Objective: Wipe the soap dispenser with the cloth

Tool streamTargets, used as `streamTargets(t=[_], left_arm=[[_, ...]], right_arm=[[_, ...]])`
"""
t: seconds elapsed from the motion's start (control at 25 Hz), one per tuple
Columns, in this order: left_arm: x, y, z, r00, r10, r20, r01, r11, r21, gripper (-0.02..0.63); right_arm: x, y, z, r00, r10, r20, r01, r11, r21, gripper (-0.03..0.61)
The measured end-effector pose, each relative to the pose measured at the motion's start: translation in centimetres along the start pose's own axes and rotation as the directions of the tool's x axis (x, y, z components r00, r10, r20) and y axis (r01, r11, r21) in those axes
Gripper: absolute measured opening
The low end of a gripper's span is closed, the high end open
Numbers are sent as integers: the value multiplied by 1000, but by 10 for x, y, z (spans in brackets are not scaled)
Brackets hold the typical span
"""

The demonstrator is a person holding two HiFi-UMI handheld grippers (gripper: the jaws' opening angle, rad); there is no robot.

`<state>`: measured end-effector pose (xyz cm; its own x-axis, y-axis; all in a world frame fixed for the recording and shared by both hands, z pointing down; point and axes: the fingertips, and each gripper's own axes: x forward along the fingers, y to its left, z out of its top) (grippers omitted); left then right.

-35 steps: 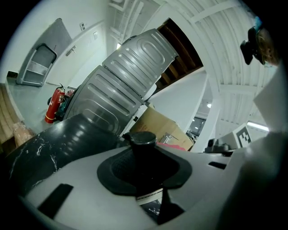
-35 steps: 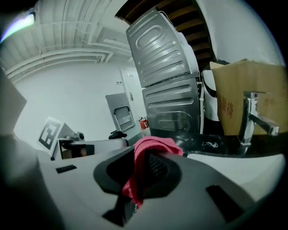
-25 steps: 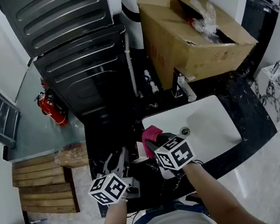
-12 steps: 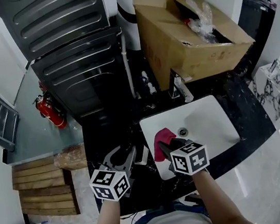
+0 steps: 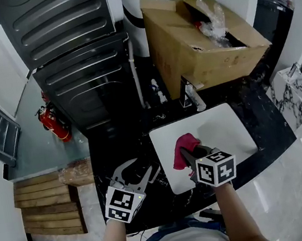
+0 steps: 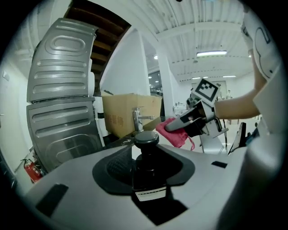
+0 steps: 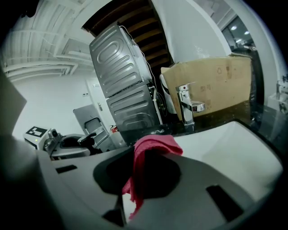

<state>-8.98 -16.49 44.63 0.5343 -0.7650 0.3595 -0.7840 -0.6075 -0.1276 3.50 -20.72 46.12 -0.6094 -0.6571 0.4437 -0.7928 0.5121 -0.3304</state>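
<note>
A dark soap dispenser (image 6: 146, 164) with a round cap stands upright between the jaws of my left gripper (image 5: 133, 171). Those jaws have just been opening, and dark pad shows on both sides of the bottle. In the head view the dispenser is lost against the black counter (image 5: 118, 144). My right gripper (image 5: 192, 153) is shut on a pink cloth (image 5: 183, 149), which hangs from its jaws over the left part of the white sink (image 5: 225, 125). The cloth (image 7: 146, 166) drapes down between the right jaws. From the left gripper view the cloth (image 6: 177, 134) is a short way right of the dispenser, apart from it.
A chrome faucet (image 5: 191, 97) stands behind the sink, with a large open cardboard box (image 5: 195, 37) behind it. A ribbed grey metal appliance (image 5: 72, 44) rises at the back left. On the floor to the left are a red fire extinguisher (image 5: 52, 120) and a wooden pallet (image 5: 45, 203).
The right gripper has carried the pink cloth rightward, over the sink. The left gripper has rolled, and its jaws now stand wider apart.
</note>
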Motion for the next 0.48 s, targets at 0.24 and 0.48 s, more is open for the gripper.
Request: streamTargets(t=[0.24, 0.48], left_arm=[[-30, 16, -13, 999, 34, -13, -34, 999, -24, 220], [-48, 19, -19, 997, 67, 28, -65, 995, -78, 206]], right_arm=[[0, 4, -5, 1000, 10, -7, -10, 1000, -4, 51], [4, 10, -6, 1000, 26, -14, -26, 1000, -5, 50]])
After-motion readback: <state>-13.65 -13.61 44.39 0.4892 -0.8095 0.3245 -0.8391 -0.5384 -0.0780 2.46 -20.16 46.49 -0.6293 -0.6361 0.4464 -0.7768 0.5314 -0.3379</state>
